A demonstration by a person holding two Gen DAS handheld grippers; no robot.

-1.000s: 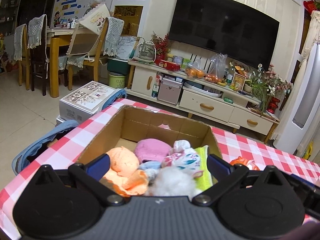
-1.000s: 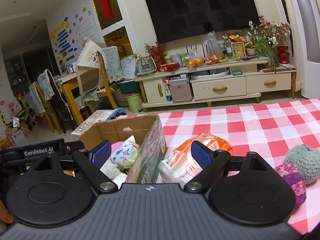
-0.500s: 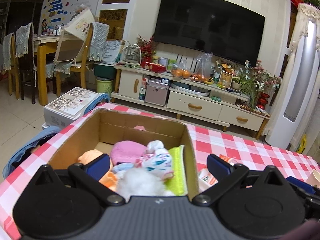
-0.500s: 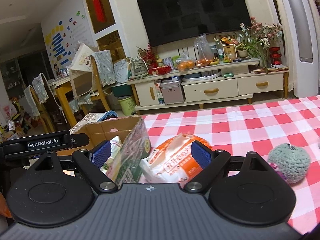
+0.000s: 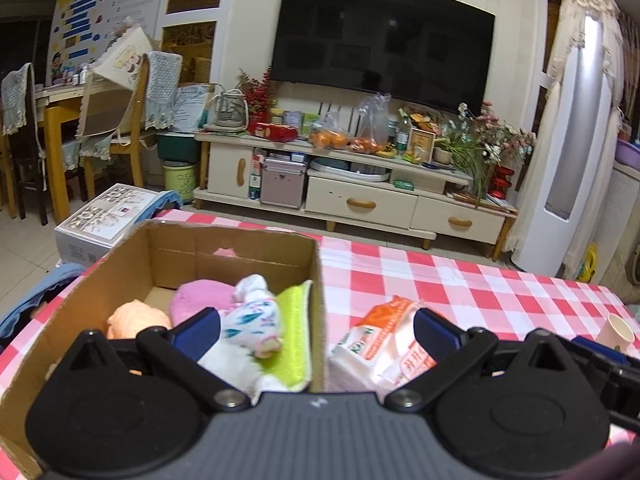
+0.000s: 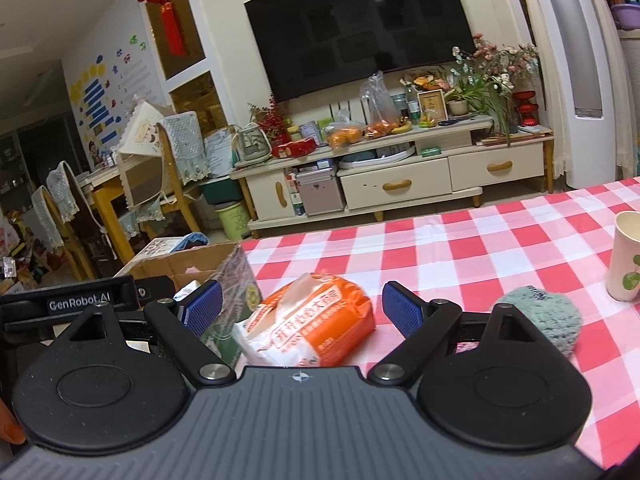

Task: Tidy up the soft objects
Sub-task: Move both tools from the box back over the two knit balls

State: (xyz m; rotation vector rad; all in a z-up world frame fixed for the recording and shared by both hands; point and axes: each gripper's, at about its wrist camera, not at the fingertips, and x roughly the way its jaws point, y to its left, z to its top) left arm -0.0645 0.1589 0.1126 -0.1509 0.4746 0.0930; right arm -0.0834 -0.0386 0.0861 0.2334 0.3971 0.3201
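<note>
A cardboard box (image 5: 236, 248) stands on the red-checked table (image 5: 460, 284) and holds soft things: a pink cushion (image 5: 200, 296), a peach toy (image 5: 136, 322), a patterned white sock bundle (image 5: 252, 318), a green cloth (image 5: 294, 336). An orange-and-white soft packet (image 5: 384, 344) lies just right of the box. My left gripper (image 5: 316, 330) is open and empty, straddling the box's right wall. My right gripper (image 6: 302, 310) is open, with the packet (image 6: 308, 326) between its fingers, untouched. A teal knitted ball (image 6: 540, 320) lies to its right.
A paper cup (image 6: 626, 256) stands at the table's right side and also shows in the left wrist view (image 5: 616, 332). The left gripper's body (image 6: 76, 304) sits beside the box (image 6: 188, 268). Beyond the table are a TV cabinet (image 5: 360, 196) and chairs.
Both grippers have shifted right. The left one moved from over the box middle to its right wall. The packet now sits centred between the right fingers, and the cup has come into view.
</note>
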